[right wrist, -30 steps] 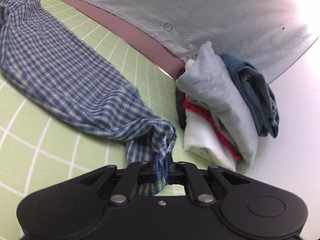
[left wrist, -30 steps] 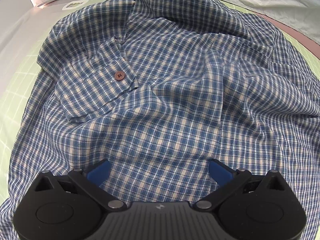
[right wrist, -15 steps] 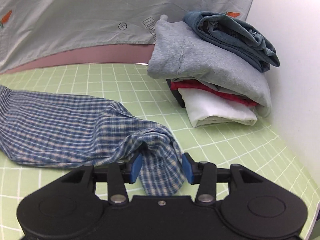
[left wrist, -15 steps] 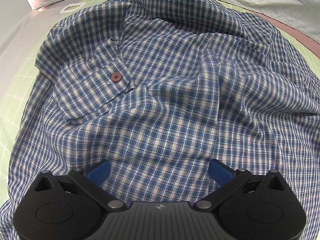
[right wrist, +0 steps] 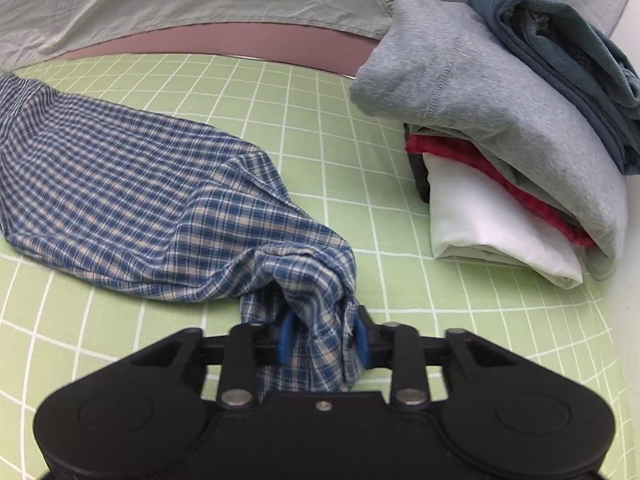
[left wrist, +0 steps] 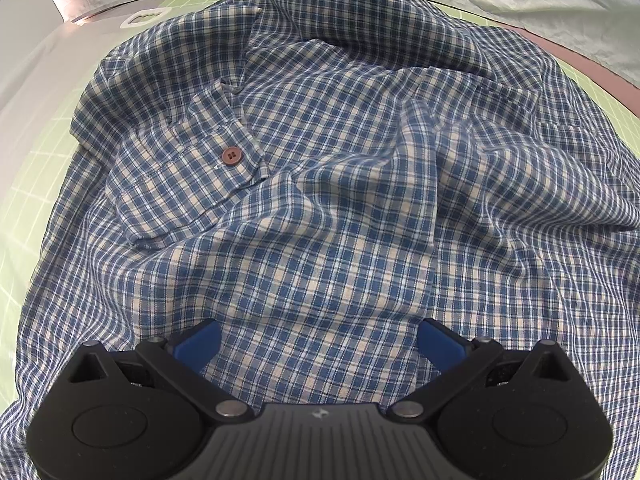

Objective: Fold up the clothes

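Two grippers in my views: my right gripper [right wrist: 322, 338] is closing on the bunched sleeve end of the plaid shirt [right wrist: 132, 208], cloth between the pads; my left gripper [left wrist: 318, 342] hangs wide open over the shirt's rumpled body. The shirt lies across the green grid mat [right wrist: 320, 120]; a pile of folded clothes [right wrist: 492, 128] sits at its far right edge.

This looks like a data-collection workstation set up for laundry folding rather than a lived-in home. The work surface is a green cutting mat [right wrist: 304, 120] with a white grid, its far edge bordered by a pink strip [right wrist: 224, 42] and a pale grey sheet [right wrist: 168, 4] printed with small symbols. A stack of folded clothes [right wrist: 500, 140] sits at the mat's right edge against a plain white surface [right wrist: 628, 92].
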`<action>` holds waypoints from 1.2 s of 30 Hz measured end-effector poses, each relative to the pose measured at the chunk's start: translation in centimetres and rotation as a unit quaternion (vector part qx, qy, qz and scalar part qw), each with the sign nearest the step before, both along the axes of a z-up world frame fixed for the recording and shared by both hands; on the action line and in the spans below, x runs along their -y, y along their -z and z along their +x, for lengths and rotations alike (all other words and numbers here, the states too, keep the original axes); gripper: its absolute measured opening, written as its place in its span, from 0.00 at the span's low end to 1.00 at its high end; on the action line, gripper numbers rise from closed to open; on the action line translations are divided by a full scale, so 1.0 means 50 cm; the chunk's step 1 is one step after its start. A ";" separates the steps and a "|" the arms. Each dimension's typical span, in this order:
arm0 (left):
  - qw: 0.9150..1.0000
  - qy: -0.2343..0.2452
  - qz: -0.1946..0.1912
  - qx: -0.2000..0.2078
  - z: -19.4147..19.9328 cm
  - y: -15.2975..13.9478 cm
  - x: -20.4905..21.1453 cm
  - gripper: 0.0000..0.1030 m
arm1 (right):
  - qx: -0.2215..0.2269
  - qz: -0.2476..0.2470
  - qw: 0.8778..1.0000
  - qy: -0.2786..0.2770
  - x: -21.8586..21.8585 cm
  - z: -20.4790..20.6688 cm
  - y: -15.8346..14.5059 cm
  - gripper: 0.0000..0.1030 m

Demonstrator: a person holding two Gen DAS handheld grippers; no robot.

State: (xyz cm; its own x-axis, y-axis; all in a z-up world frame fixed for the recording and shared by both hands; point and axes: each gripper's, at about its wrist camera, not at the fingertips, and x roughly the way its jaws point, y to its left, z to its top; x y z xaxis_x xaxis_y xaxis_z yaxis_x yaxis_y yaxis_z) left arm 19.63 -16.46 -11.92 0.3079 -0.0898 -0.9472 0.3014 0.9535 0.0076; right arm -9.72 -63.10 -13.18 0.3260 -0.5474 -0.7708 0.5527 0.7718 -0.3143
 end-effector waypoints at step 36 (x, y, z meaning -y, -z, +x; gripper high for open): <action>1.000 -0.003 -0.002 0.006 0.002 -0.002 -0.009 1.00 | 0.464 0.212 0.712 0.483 -0.081 -0.210 -0.015 0.64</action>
